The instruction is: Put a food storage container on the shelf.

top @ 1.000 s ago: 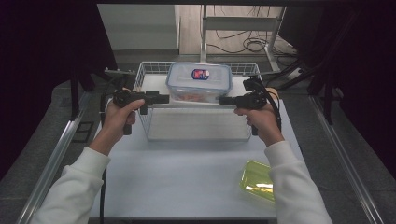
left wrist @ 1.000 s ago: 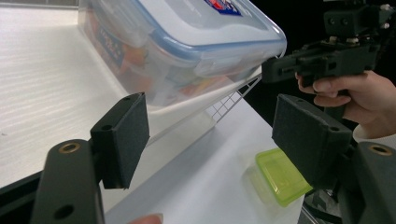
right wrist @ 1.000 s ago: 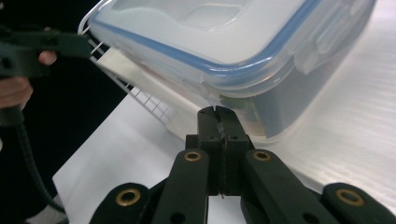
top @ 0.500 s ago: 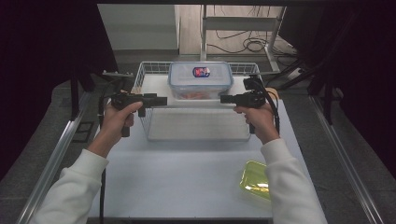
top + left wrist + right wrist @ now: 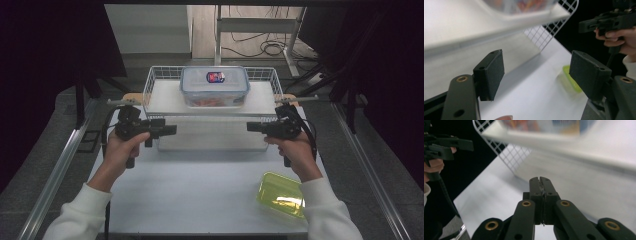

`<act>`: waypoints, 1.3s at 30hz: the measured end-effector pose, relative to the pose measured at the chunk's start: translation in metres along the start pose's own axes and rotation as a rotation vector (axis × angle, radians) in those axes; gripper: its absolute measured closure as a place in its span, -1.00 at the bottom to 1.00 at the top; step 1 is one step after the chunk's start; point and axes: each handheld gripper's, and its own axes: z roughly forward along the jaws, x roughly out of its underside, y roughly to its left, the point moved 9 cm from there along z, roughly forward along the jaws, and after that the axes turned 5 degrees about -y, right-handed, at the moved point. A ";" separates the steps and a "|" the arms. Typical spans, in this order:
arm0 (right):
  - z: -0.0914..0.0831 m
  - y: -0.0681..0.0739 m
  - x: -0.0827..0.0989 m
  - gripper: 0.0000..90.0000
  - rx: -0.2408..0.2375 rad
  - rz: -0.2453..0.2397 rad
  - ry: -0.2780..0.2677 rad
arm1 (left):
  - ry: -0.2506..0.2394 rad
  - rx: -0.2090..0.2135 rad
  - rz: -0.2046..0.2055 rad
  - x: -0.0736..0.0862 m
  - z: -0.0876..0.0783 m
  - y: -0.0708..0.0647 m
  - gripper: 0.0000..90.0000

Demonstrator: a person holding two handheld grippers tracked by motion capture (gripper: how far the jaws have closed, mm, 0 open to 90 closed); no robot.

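Two hand-held grippers face each other across a white bench, each held in one hand of a person in white sleeves. The left hand-held gripper (image 5: 170, 131) has its jaws standing wide apart with nothing between them; its own view shows bare bench in the gap. The right hand-held gripper (image 5: 252, 127) has its jaws pressed together, pad against pad, and holds nothing. Both point inward, level, toward the middle of the bench.

Between and just beyond them stands a white wire basket (image 5: 155, 80). Inside it sits a clear plastic box (image 5: 214, 86) with a blue-rimmed lid and a small red and blue label on top; something orange shows through its wall. The box rests toward the far side of the basket, touched by neither hand-held gripper.

Compared with a second ago, both hand-held grippers have drawn back from the basket toward the person and dropped a little, so they now sit in front of its near wall instead of level with the box. The box lies deeper in the basket than before.

Near the right sleeve, at the bench's near right corner, lies a yellow-green lid (image 5: 280, 194), well apart from the basket.
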 end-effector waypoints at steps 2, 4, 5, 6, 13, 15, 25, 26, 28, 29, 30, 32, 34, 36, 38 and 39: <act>-0.005 -0.001 0.015 0.89 0.000 0.000 0.017 | 0.010 0.010 -0.002 0.015 -0.001 -0.003 -0.38; -0.009 -0.003 0.030 0.85 0.001 0.000 0.030 | 0.029 0.000 0.013 0.032 0.001 -0.003 -0.38; -0.012 -0.004 0.037 0.81 0.008 0.000 0.037 | 0.031 -0.010 0.018 0.040 0.001 -0.003 -0.38; -0.014 -0.006 0.044 0.77 0.018 -0.002 0.035 | 0.027 -0.016 0.023 0.046 0.002 -0.003 -0.37; -0.023 -0.009 0.092 0.29 0.054 -0.006 0.084 | 0.080 0.004 0.013 0.087 0.007 -0.007 -0.36; -0.024 -0.011 0.103 0.21 0.068 -0.007 0.102 | 0.107 0.010 0.013 0.096 0.010 -0.009 -0.36; -0.025 -0.019 0.135 0.01 0.063 0.004 0.142 | 0.154 -0.033 0.007 0.119 0.014 -0.002 -0.36; -0.025 -0.020 0.138 0.01 0.065 0.003 0.142 | 0.158 -0.038 0.009 0.121 0.014 -0.001 -0.36; -0.028 -0.024 0.142 0.00 0.070 0.010 0.147 | 0.159 -0.044 0.011 0.122 0.014 0.001 -0.36; -0.029 -0.025 0.143 0.00 0.073 0.014 0.141 | 0.161 -0.047 0.012 0.123 0.015 0.001 -0.37; -0.030 -0.026 0.144 0.00 0.075 0.015 0.140 | 0.163 -0.052 0.017 0.124 0.015 0.001 -0.37; -0.033 -0.028 0.148 0.00 0.082 0.016 0.139 | 0.169 -0.054 0.024 0.127 0.014 0.001 -0.40; -0.036 -0.030 0.152 0.00 0.091 0.019 0.139 | 0.173 -0.061 0.024 0.131 0.013 0.002 -0.41; -0.040 -0.033 0.155 0.00 0.108 0.021 0.130 | 0.179 -0.073 0.025 0.135 0.011 0.004 -0.43; -0.044 -0.035 0.155 0.00 0.121 0.027 0.118 | 0.180 -0.085 0.023 0.138 0.010 0.008 -0.43; -0.046 -0.036 0.155 -0.01 0.126 0.030 0.111 | 0.183 -0.093 0.023 0.139 0.009 0.009 -0.44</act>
